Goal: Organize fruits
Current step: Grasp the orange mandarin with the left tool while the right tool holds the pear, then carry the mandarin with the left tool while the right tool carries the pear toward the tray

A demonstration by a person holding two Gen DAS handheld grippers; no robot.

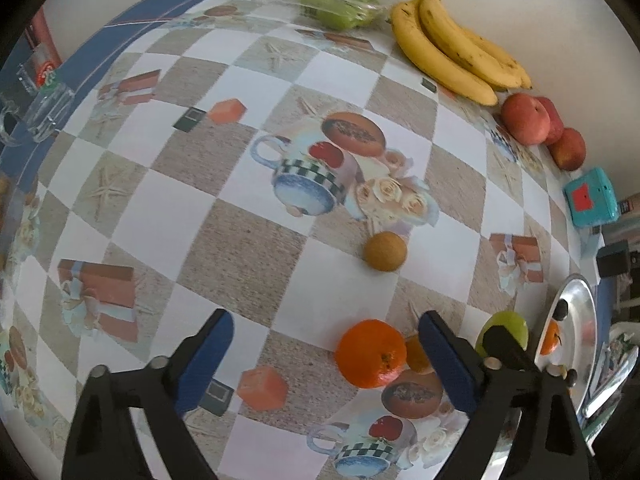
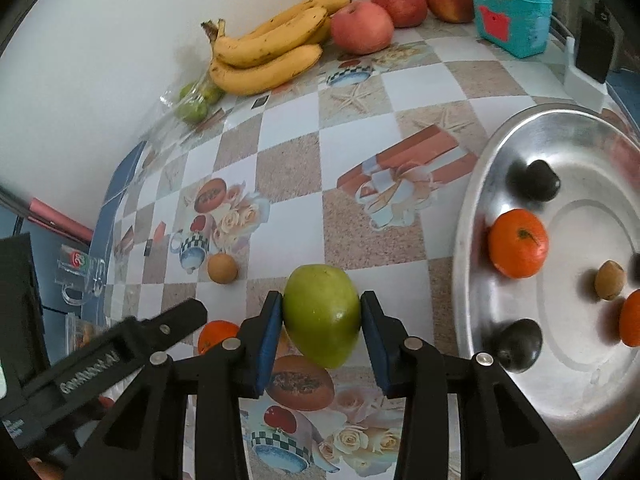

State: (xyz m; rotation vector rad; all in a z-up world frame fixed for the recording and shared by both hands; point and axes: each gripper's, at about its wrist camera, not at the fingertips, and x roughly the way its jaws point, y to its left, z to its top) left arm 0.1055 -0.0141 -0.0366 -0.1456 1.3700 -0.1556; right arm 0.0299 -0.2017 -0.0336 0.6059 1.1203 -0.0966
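A checkered oilcloth [image 1: 256, 256] printed with cups, roses and gift boxes is covering the table, running up against a plain white wall [image 2: 100, 60]. Bananas [image 2: 268, 52], red apples [image 2: 362, 26], bagged green fruits [image 2: 196, 102] and a teal box [image 2: 510, 14] are lining that wall. The right gripper [image 2: 322, 322] is clamping a green apple [image 2: 322, 314] between its blue pads, just beside the steel tray [image 2: 472, 216] holding tangerines and dark fruits. The left gripper [image 1: 326, 354] is standing wide, an orange [image 1: 370, 354] sitting loose between its jaws.
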